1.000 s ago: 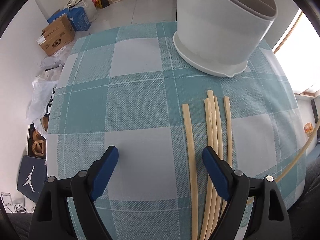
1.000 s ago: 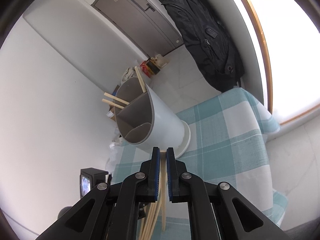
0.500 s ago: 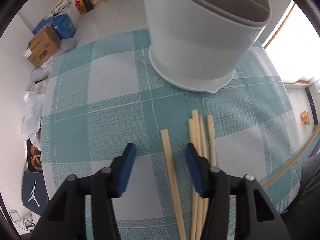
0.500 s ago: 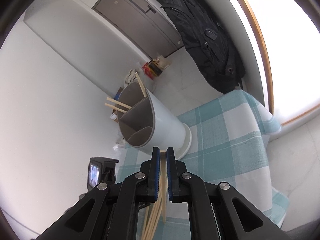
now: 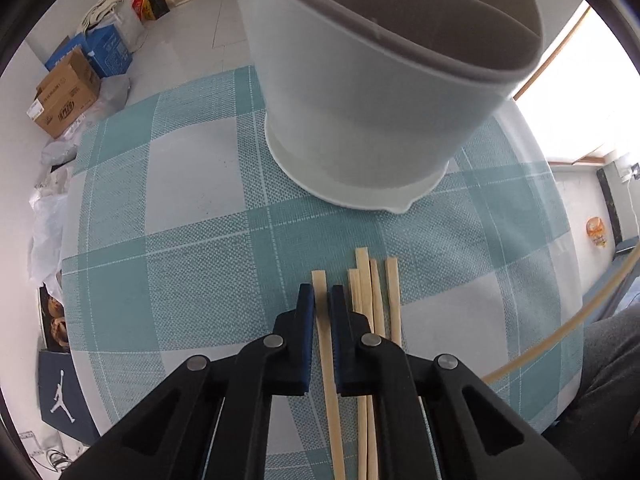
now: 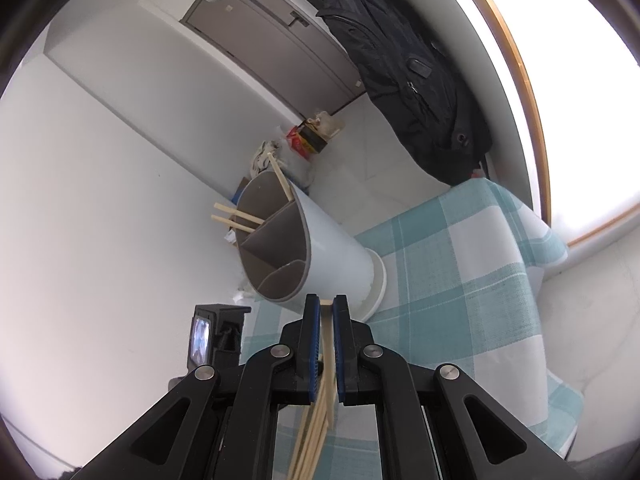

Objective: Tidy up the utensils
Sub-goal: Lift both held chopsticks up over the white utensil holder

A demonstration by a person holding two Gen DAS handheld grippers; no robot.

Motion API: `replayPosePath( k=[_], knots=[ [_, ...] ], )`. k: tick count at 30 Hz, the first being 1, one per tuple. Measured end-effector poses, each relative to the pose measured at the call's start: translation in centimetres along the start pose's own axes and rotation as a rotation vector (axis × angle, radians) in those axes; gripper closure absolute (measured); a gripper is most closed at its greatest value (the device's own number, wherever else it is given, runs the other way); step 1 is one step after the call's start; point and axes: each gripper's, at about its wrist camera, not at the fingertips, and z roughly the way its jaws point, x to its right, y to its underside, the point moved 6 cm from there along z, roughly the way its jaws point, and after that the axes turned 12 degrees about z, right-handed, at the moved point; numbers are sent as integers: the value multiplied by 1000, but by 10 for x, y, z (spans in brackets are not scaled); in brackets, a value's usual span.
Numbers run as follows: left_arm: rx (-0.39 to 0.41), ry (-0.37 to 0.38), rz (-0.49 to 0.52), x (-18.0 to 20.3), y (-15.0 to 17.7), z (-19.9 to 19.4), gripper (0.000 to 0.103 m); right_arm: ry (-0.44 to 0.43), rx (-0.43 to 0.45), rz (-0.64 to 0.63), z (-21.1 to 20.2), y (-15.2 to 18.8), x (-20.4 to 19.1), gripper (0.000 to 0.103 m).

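A white utensil holder [image 5: 360, 100] with a grey divided inside stands on the checked tablecloth [image 5: 180, 240]. Several pale wooden chopsticks [image 5: 372, 292] lie side by side in front of it. My left gripper [image 5: 320, 296] points down at the cloth, its jaws closing onto the leftmost chopstick [image 5: 319, 280], which lies between the blue pads. My right gripper [image 6: 327, 304] is shut on another chopstick [image 6: 326, 340] and held above the table, short of the holder [image 6: 332, 248]. Three chopsticks [image 6: 240, 216] stick out of the holder's far compartments.
Cardboard boxes [image 5: 64, 96] and bags lie on the floor beyond the table. A black backpack [image 6: 408, 80] hangs by the door. A small black device with a screen [image 6: 208, 340] stands left of the table. A grey trouser leg [image 5: 600, 380] is at the right edge.
My left gripper moved toward the holder and its jaws went from wide open to closed around the leftmost chopstick. The right gripper stayed put with its chopstick.
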Motion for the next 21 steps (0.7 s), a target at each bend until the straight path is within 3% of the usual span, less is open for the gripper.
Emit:
replayPosePath(
  k=[5,12,21],
  knots=[
    [4,-39,54,9,-11,2,99,2,-1,-4,0,0,-1,97],
    [66,-21,-3,-5,-13,-5,100,17,7,-9,0,-1,1,97],
    [374,-42,-67,-7,-10,-89,100,33,64,-142,-9,12,-21,97]
  ],
)
